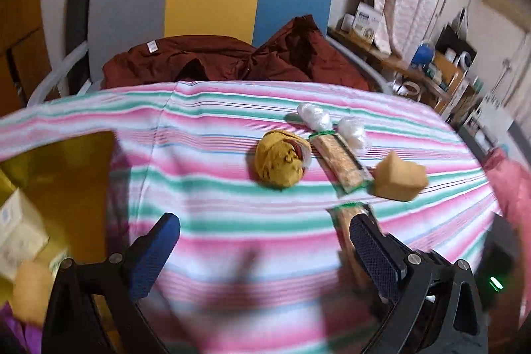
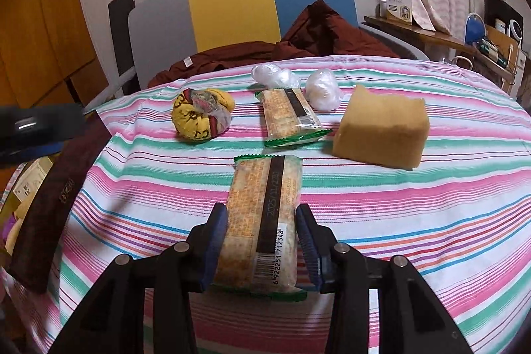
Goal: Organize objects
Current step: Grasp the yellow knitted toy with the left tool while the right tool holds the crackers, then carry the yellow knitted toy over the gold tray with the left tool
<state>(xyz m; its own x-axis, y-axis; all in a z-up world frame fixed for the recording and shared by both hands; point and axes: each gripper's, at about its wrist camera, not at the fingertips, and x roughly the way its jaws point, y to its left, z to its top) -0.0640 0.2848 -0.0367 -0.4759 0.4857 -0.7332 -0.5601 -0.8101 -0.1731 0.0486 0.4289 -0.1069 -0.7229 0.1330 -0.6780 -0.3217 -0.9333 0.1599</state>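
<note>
My right gripper (image 2: 262, 234) is shut on a biscuit packet (image 2: 262, 221) lying on the striped tablecloth (image 2: 398, 204); both blue pads press its sides. A second biscuit packet (image 2: 288, 115), a yellow cloth ball (image 2: 202, 115), a tan sponge block (image 2: 381, 131) and two white plastic-wrapped lumps (image 2: 322, 92) lie beyond it. My left gripper (image 1: 262, 241) is open and empty above the cloth. In the left wrist view the held packet (image 1: 345, 218) sits by the right finger, with the cloth ball (image 1: 282, 163), second packet (image 1: 341, 161) and sponge (image 1: 398, 176) ahead.
A box with a dark brown rim (image 2: 56, 198) stands at the table's left edge, holding items (image 1: 20, 231). A chair (image 2: 232, 9) with dark red clothing (image 2: 282, 52) stands behind the table. Cluttered shelves (image 2: 481, 35) are at right.
</note>
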